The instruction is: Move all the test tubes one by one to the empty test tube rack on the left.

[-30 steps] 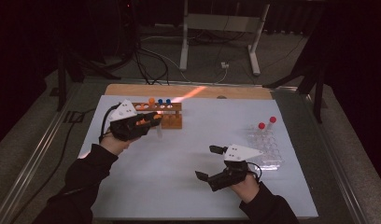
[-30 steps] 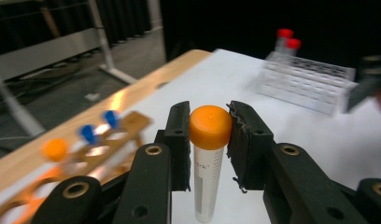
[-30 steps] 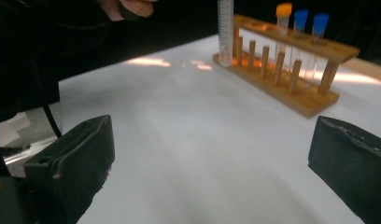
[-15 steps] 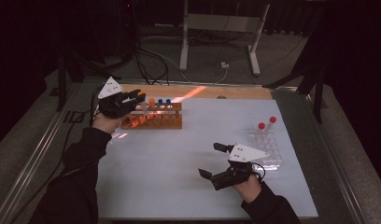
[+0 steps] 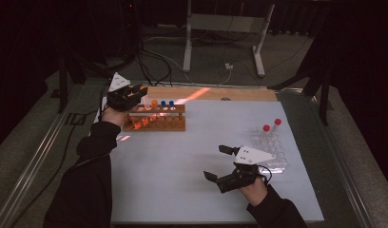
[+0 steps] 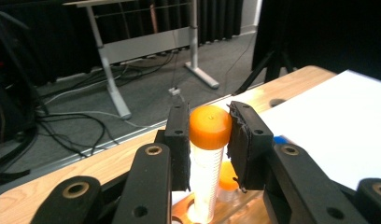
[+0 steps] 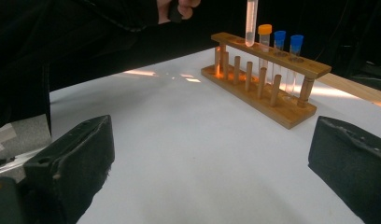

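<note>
At left, we see the left tongs (image 6: 208, 144) pinching a clear plastic tube with an orange screw cap (image 6: 209, 128), upright above the wooden tube rack (image 5: 156, 118) at the white desk's (image 5: 182, 161) far left. At right, the right tongs (image 5: 221, 163) rest spread, holding nothing, beside a clear plastic rack (image 5: 273, 152).

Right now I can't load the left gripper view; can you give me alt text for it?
The left gripper is clamped on the orange cap of a clear tube, held upright with its lower end at a hole of the wooden rack. Another orange-capped tube stands just behind, with the white table and floor cables beyond.
</note>
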`<state>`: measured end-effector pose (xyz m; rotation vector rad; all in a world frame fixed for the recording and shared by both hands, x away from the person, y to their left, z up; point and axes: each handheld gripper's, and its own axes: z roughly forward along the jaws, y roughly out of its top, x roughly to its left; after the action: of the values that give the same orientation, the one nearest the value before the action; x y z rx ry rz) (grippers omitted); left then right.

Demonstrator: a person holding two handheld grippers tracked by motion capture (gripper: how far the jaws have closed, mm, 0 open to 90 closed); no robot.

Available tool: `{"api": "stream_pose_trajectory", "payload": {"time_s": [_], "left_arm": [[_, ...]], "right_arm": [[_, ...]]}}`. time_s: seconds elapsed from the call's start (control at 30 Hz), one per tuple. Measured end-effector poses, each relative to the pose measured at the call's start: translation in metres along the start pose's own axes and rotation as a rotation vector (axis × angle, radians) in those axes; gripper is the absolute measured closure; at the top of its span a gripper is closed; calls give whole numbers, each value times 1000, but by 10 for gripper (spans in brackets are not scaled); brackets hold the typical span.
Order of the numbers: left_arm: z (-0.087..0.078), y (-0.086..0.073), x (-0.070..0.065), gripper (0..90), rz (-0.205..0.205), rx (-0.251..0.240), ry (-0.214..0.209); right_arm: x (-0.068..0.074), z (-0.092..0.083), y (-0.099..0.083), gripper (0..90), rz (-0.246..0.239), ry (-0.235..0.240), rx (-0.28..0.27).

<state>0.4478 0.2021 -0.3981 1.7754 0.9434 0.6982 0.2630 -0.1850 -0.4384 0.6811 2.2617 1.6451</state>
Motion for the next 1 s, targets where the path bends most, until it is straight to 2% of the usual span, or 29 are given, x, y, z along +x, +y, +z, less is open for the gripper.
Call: {"api": "stream_pose_trajectory", "payload": {"time_s": [0.6, 0.7, 1.0], "left_arm": [[26, -39, -2, 715, -37, 94, 6], [29, -42, -2, 715, -35, 105, 7], [32, -45, -3, 714, -42, 99, 10]], "right_arm": [[-1, -2, -1, 0, 0, -4, 3], [-2, -2, -1, 0, 2, -5, 1], [-2, -3, 0, 0, 3, -4, -3]]}}
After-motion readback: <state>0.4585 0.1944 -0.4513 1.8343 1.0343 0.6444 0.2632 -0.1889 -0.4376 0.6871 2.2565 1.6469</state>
